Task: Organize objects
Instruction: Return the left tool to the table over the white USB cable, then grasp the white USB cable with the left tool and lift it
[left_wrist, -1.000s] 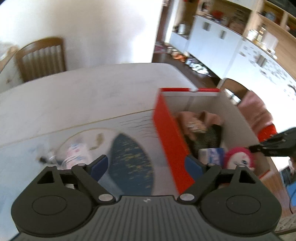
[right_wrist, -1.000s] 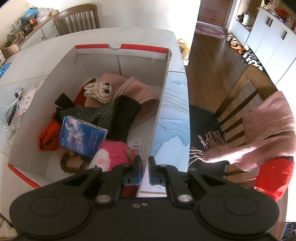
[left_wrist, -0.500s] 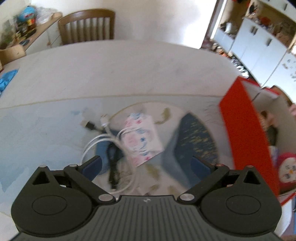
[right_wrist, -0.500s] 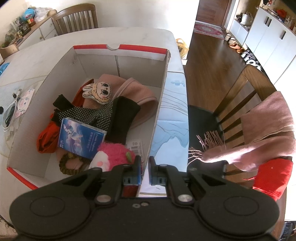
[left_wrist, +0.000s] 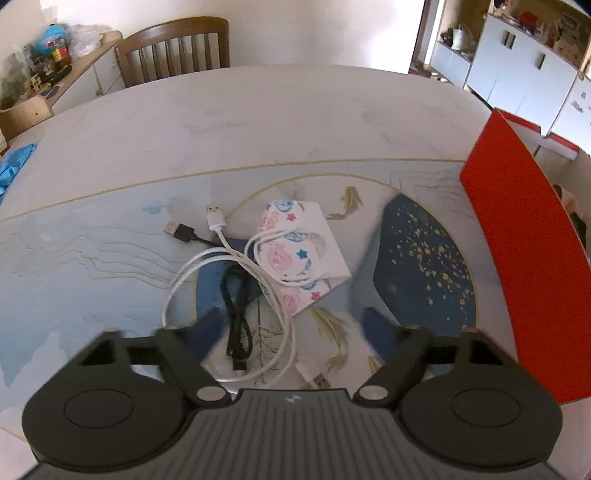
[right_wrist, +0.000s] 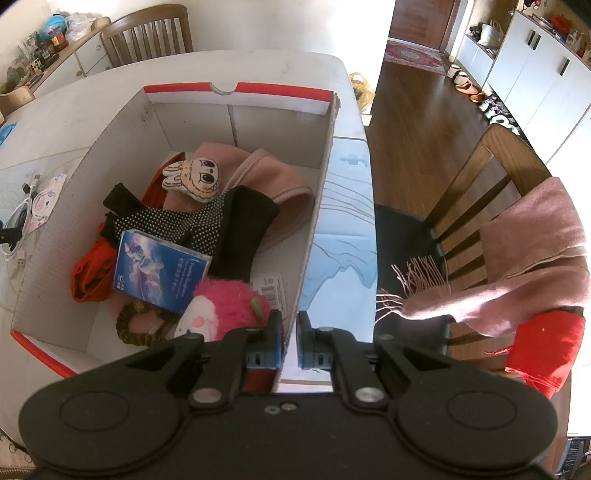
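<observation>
A red-and-white cardboard box (right_wrist: 236, 122) holds a bunny plush (right_wrist: 195, 179), a blue booklet (right_wrist: 159, 273), a pink plush (right_wrist: 225, 310), dark and pink cloths. My right gripper (right_wrist: 290, 341) is shut on the box's near right wall (right_wrist: 317, 206). In the left wrist view a white cable (left_wrist: 207, 266), a black cable (left_wrist: 232, 295) and a patterned face mask (left_wrist: 299, 251) lie on the table left of the box's red side (left_wrist: 517, 251). My left gripper (left_wrist: 291, 332) is open just above them, holding nothing.
A wooden chair (left_wrist: 173, 48) stands at the table's far side. Another chair (right_wrist: 480, 192) with a pink scarf (right_wrist: 524, 258) and red cloth (right_wrist: 543, 347) is right of the table. A sideboard with clutter (left_wrist: 48, 62) is far left.
My left gripper swung left away from the box and moved down over the cables and mask. My right gripper stayed clamped on the box wall.
</observation>
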